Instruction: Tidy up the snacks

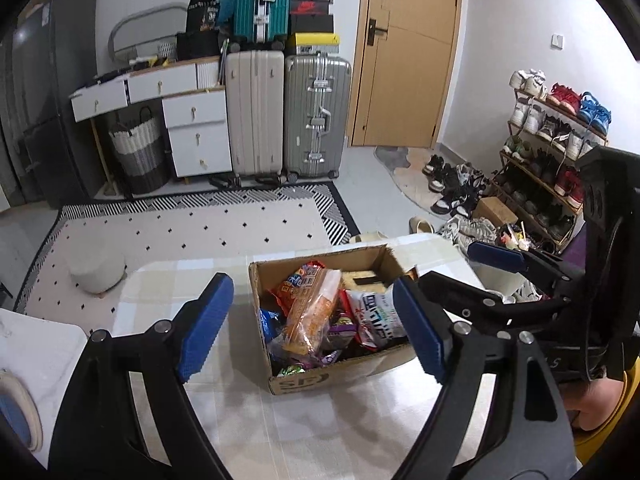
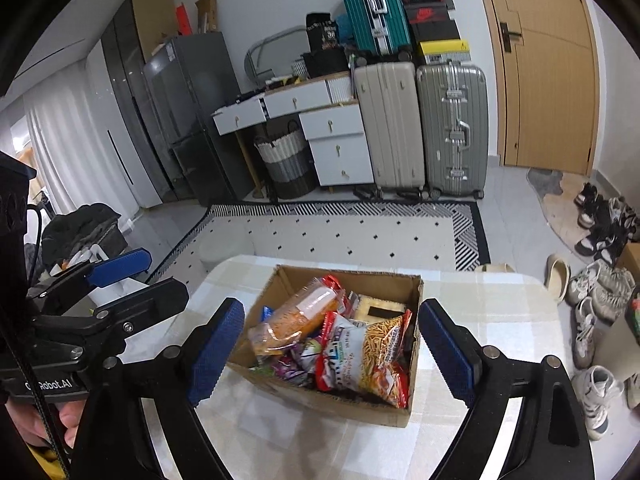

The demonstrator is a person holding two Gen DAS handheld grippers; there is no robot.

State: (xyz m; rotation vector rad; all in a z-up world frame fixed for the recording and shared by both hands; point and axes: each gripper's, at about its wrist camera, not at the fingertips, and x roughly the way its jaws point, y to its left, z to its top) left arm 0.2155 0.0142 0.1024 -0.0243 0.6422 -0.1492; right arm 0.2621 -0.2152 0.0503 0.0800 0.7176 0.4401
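Seemingly near done: snacks (image 2: 340, 344) sit piled in the cardboard box (image 2: 320, 404); none on the table (image 2: 480, 320); left gripper (image 1: 316, 328) and right gripper (image 2: 340, 356) gape wide, empty.

Right gripper (image 2: 332, 354): jaws wide apart, nothing between the blue pads, held above the near side of the box.
Left gripper (image 2: 132, 276): at the left edge, open, empty.
Box (image 2: 324, 402): open cardboard, on the checked table (image 2: 500, 304).
Contents: orange packet (image 2: 296, 320) across the top, noodle bag (image 2: 380, 352) at the near right, purple wrappers (image 2: 292, 368) beneath.
Behind: patterned rug (image 2: 340, 236), suitcases (image 2: 420, 128), white drawers (image 2: 340, 144), wooden door (image 2: 548, 80).
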